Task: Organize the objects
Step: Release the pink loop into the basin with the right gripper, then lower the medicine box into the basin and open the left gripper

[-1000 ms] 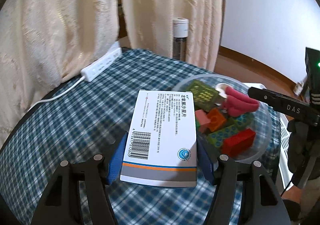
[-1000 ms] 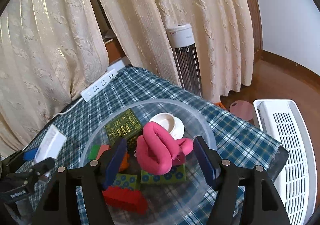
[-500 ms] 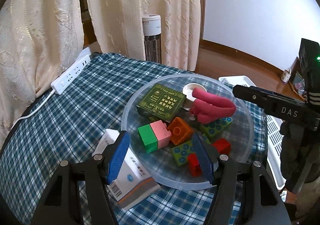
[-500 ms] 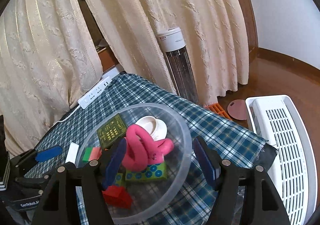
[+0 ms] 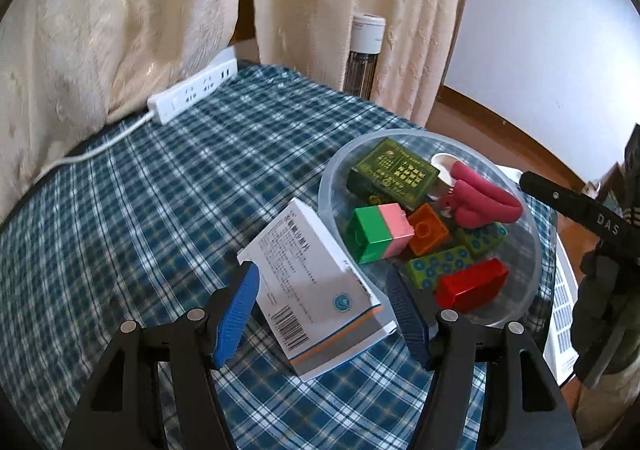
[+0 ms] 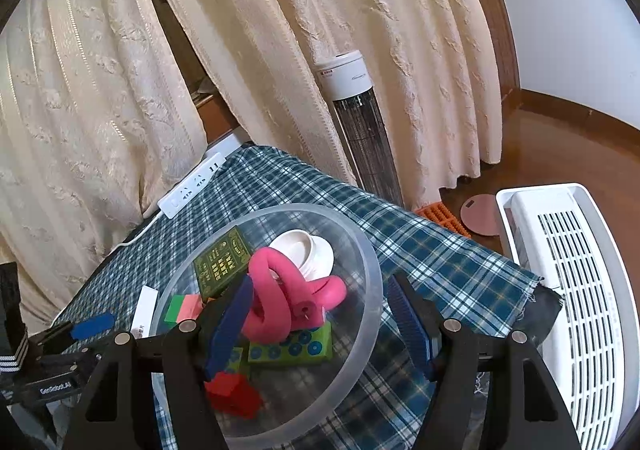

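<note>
A white medicine box (image 5: 316, 286) lies on the checked cloth, leaning against the left rim of a clear plastic bowl (image 5: 532, 246). My left gripper (image 5: 324, 306) is open, its blue pads either side of the box's near end. The bowl holds a green box (image 5: 390, 169), a green-pink brick (image 5: 378, 232), an orange brick (image 5: 428, 228), a red brick (image 5: 470, 284), dotted green bricks, a pink foam loop (image 5: 480, 199) and a white lid. My right gripper (image 6: 320, 318) is open above the bowl's right rim (image 6: 370, 290), over the pink loop (image 6: 276, 302).
A white power strip (image 5: 192, 89) with its cord lies at the table's far left edge by the cream curtains. A tower heater (image 6: 360, 121) stands behind the table. A white appliance (image 6: 568, 282) sits on the floor to the right, past the table's edge.
My left gripper let go of the medicine box, which now rests on the cloth beside the bowl. The gripper then swung back over it. My right gripper pulled back and up from the bowl.
</note>
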Demonstrator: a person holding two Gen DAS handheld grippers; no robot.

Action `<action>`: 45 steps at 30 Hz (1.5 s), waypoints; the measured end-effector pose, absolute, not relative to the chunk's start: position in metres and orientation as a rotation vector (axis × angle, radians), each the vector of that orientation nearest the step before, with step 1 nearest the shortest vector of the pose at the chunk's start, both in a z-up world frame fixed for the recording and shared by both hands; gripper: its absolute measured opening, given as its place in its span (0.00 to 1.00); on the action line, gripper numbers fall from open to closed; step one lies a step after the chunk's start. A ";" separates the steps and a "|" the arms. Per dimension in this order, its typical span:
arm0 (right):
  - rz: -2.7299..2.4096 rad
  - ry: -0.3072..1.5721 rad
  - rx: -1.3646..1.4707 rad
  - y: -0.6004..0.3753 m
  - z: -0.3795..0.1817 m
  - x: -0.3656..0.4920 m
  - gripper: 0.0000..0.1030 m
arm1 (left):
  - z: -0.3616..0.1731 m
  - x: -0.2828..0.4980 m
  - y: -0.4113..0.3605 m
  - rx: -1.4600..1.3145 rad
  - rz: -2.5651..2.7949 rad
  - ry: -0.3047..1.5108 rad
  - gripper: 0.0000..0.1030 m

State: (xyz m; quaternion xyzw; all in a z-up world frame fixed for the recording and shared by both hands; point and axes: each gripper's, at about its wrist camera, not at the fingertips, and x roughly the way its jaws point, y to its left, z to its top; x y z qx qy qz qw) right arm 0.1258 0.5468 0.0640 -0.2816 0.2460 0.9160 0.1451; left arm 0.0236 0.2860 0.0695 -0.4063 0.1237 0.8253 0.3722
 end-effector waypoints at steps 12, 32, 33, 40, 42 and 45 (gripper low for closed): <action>2.643 0.703 -0.826 0.542 0.063 0.124 0.71 | 0.052 0.007 0.279 -1.158 2.114 0.270 0.66; 2.647 0.700 -0.813 0.541 0.067 0.124 0.71 | 0.036 0.020 0.289 -1.156 2.150 0.443 0.74; 2.646 0.700 -0.813 0.541 0.067 0.124 0.71 | 0.034 0.018 0.290 -1.164 2.150 0.442 0.74; 2.640 0.709 -0.812 0.542 0.067 0.124 0.71 | 0.024 0.009 0.289 -1.196 2.172 0.443 0.71; 2.638 0.711 -0.812 0.543 0.066 0.124 0.71 | 0.023 0.008 0.287 -1.205 2.171 0.437 0.62; 2.636 0.716 -0.813 0.544 0.065 0.125 0.71 | 0.026 0.007 0.283 -1.197 2.185 0.426 0.62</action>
